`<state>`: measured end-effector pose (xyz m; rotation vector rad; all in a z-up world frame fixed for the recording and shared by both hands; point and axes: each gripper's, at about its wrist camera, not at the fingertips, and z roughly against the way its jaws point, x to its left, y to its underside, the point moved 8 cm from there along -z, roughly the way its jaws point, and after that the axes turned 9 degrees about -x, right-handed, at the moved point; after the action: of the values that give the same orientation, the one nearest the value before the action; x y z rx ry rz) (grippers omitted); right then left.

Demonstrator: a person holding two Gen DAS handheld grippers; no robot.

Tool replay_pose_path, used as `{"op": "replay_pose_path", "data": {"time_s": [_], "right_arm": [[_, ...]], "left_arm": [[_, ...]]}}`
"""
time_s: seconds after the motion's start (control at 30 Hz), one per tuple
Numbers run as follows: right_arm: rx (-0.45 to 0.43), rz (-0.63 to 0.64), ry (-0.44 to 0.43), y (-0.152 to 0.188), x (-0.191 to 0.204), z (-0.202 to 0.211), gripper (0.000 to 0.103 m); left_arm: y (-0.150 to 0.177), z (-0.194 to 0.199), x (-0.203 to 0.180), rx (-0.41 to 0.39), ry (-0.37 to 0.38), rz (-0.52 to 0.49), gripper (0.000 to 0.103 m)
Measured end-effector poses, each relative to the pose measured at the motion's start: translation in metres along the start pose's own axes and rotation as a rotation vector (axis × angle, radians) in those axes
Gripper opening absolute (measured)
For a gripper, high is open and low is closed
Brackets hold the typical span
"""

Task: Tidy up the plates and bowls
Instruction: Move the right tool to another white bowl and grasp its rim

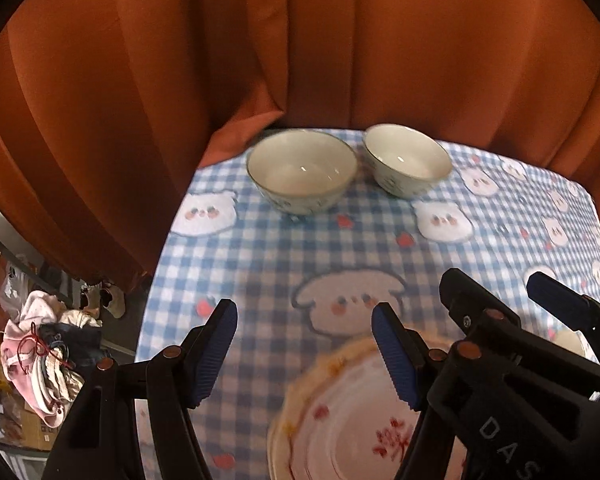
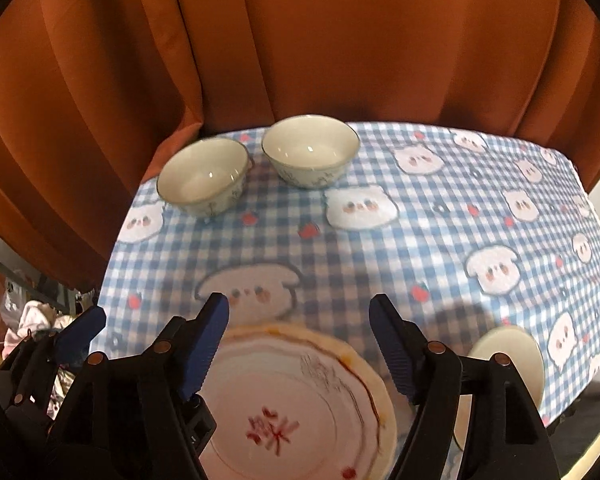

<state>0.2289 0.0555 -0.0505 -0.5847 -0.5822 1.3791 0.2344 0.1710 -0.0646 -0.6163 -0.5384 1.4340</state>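
Observation:
Two pale bowls with blue patterns stand side by side at the far edge of the table: the left bowl [image 1: 302, 170] [image 2: 203, 176] and the right bowl [image 1: 407, 160] [image 2: 310, 151]. A pink-white plate with red flowers [image 1: 348, 424] [image 2: 296, 408] lies at the near edge. My left gripper [image 1: 304, 354] is open and empty, just left of the plate. My right gripper [image 2: 300, 346] [image 1: 496, 296] is open and empty above the plate's far rim. A second pale plate [image 2: 508, 356] lies near the right edge, partly hidden by my right finger.
The table has a blue checked cloth with cartoon faces [image 2: 420, 232]. An orange curtain [image 1: 260, 40] hangs right behind the bowls. Left of the table, below, lies a pile of clothes [image 1: 48, 352] on the floor.

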Motion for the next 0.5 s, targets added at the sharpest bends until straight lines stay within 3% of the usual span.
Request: {"op": "replay_pose_path", "data": {"time_s": [0.5], "right_arm": [[-0.019,0.022,-0.070,-0.077,0.030,-0.091,0.077]], "left_arm": [[-0.072,-0.083,0.024,-0.034,-0.091,0.029,0.072]]}}
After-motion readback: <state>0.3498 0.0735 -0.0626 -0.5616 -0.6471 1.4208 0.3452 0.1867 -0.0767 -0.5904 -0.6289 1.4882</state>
